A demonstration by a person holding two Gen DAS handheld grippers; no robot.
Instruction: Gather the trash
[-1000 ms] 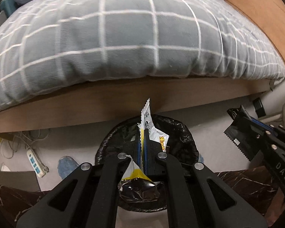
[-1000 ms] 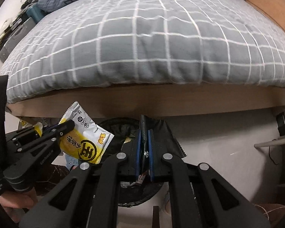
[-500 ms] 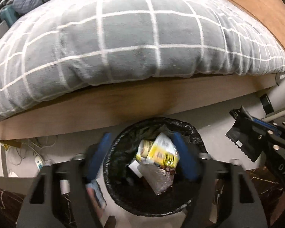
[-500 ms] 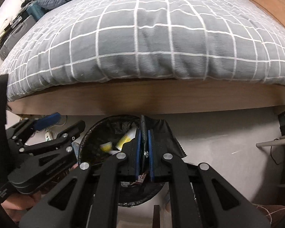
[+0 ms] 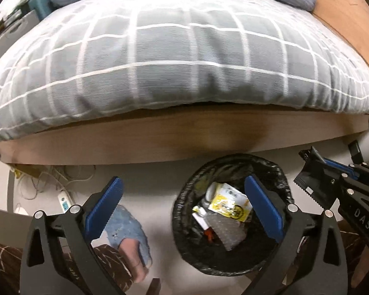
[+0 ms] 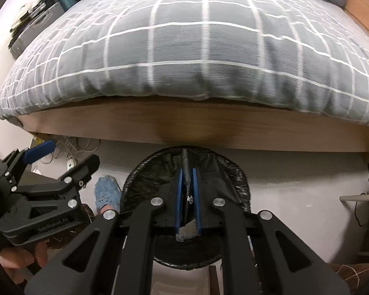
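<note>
Left gripper [image 5: 182, 209] opening, empty; right gripper [image 6: 187, 196] clamped on dark wrapper [image 6: 184, 231] — centre over bin [image 6: 236, 179], then release

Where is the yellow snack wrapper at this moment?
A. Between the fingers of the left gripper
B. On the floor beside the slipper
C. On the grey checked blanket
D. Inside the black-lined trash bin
D: the yellow snack wrapper lies among other litter inside the trash bin, and the left gripper, jaws opening, holds nothing.
</note>
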